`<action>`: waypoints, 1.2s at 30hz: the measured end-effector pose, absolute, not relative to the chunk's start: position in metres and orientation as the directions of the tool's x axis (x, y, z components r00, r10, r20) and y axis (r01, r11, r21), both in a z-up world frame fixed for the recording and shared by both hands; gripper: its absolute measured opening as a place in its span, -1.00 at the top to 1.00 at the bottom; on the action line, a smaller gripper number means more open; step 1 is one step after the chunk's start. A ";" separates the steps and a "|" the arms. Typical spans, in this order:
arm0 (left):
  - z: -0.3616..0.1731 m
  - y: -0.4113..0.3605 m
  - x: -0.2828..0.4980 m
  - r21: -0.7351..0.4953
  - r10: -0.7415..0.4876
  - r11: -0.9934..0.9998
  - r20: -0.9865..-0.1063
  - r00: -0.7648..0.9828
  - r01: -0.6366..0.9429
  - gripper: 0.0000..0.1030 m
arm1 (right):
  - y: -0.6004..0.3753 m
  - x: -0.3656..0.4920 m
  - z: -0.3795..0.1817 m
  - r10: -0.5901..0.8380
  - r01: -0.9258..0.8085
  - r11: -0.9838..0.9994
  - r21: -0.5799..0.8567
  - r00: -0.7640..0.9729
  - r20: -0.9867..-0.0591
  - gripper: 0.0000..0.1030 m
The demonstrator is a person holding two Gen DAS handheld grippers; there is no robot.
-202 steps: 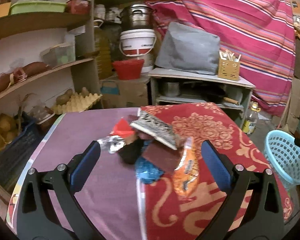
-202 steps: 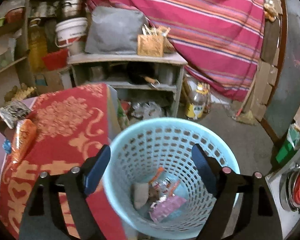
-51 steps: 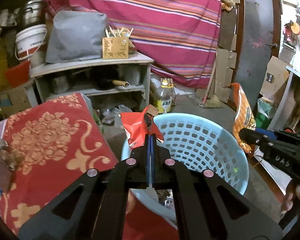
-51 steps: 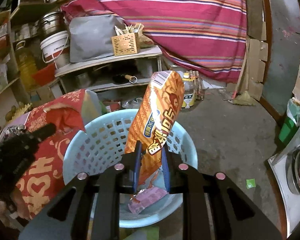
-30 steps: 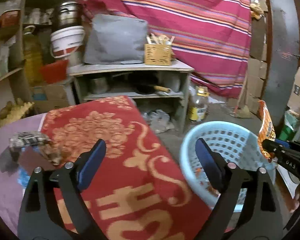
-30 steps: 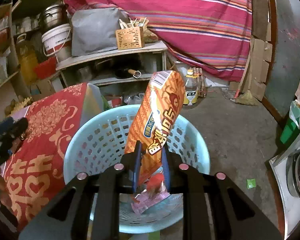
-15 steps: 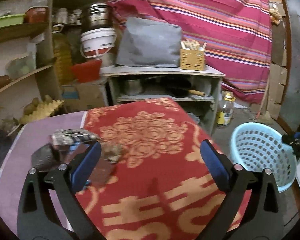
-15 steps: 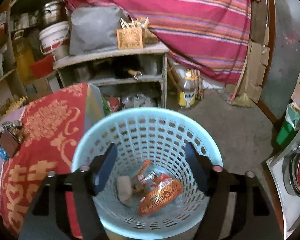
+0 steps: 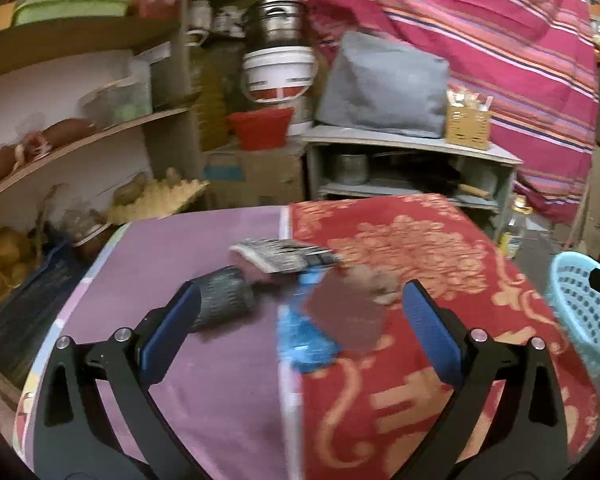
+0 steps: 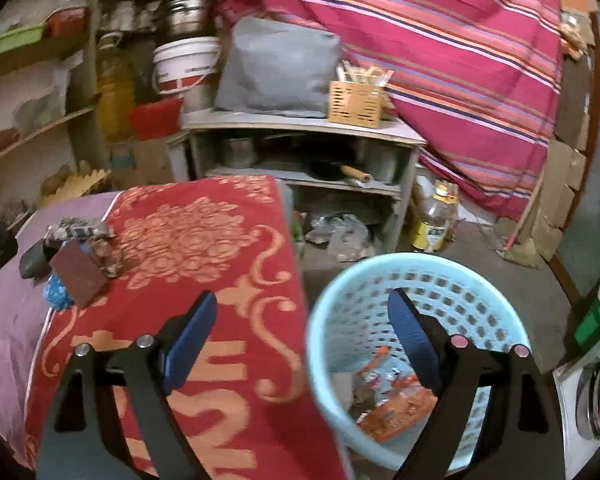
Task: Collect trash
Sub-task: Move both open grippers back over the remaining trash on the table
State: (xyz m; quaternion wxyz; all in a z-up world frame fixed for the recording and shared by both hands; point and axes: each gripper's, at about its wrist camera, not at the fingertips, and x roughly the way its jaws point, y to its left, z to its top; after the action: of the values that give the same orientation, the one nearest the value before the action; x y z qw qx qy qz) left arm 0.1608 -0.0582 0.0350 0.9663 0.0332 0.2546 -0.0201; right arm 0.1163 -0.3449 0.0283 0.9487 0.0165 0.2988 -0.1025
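Red cloth (image 10: 204,240) draped over table. Beside its edge, on floor, blue basket (image 10: 380,280) with wrappers inside. On cloth's left border, trash pile (image 9: 300,280). Left gripper (image 9: 296,316) wide apart, empty, facing pile. Right gripper (image 10: 300,332) opening, empty, above basket rim.

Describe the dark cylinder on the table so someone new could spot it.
Find the table where purple cloth meets red. On the purple side lies the dark ribbed cylinder, leftmost in the trash pile. It alone is round; its neighbours are flat wrappers.
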 end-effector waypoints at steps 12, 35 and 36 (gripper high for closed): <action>0.015 0.020 0.171 0.069 0.085 0.996 -0.542 0.836 -0.057 -0.89 | -0.277 0.152 0.014 -0.089 0.102 0.995 -0.012 0.793 -0.603 -0.67; -0.016 0.093 0.190 0.059 0.113 0.994 -0.591 0.798 -0.097 -0.89 | -0.170 0.214 -0.035 0.067 -0.118 0.993 -0.020 0.687 -0.723 -0.79; -0.017 0.096 0.190 0.061 0.116 0.993 -0.593 0.797 -0.099 -0.89 | -0.165 0.218 -0.038 0.084 -0.132 0.991 -0.008 0.678 -0.730 -0.79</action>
State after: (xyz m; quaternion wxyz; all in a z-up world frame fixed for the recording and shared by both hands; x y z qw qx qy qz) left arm 0.1901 0.0958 -0.0175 0.9478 0.0132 0.3134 0.0568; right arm 0.2175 -0.1654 -0.0377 0.9156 -0.0302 0.3966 0.0590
